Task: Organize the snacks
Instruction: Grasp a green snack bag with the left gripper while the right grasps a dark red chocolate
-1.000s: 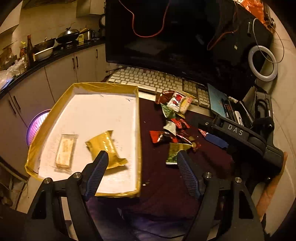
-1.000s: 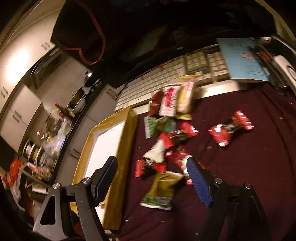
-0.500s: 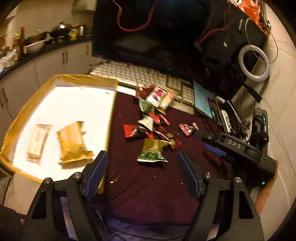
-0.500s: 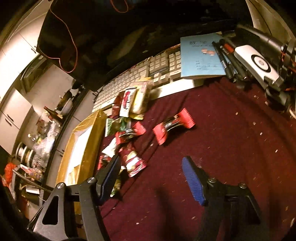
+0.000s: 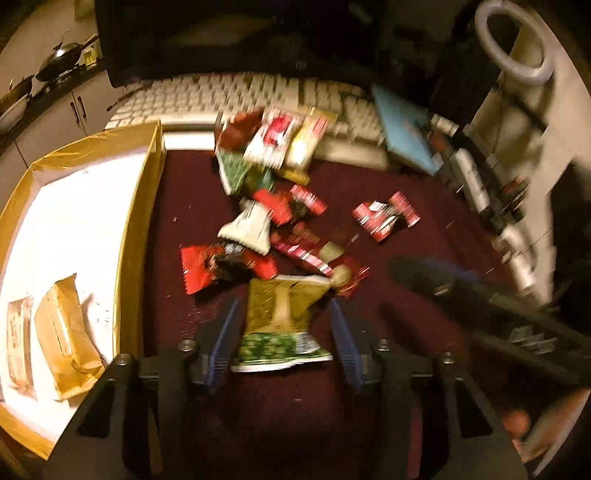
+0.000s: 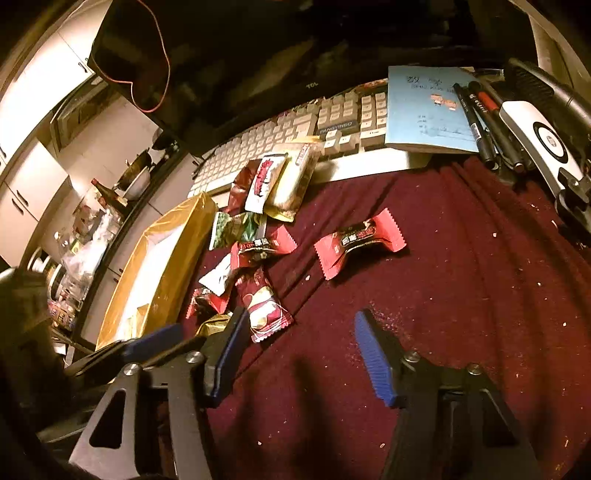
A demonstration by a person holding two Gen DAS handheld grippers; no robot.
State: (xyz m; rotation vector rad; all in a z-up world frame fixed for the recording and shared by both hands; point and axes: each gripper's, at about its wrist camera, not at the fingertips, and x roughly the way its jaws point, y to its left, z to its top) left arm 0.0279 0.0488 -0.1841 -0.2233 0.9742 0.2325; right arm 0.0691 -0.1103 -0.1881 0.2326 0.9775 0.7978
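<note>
A pile of snack packets (image 5: 273, 221) lies on the dark red cloth (image 5: 295, 417). My left gripper (image 5: 282, 325) is open, its fingers either side of a green and gold packet (image 5: 280, 321) at the near end of the pile. A gold-edged white tray (image 5: 74, 221) at the left holds a gold packet (image 5: 64, 332) and a pale bar (image 5: 18, 328). My right gripper (image 6: 303, 343) is open and empty above the cloth, with a lone red candy (image 6: 360, 242) beyond it. The tray (image 6: 162, 273) and pile (image 6: 255, 236) lie to its left.
A white keyboard (image 5: 236, 96) and dark monitor (image 5: 240, 33) stand behind the pile. A blue notebook (image 6: 424, 107), pens (image 6: 480, 118) and a white device (image 6: 543, 144) sit at the back right. A kitchen counter with pans (image 5: 55, 66) is far left.
My left gripper has moved forward and down over the green and gold packet, which now lies between its fingers. My right gripper has shifted slightly; the lone red candy appears closer.
</note>
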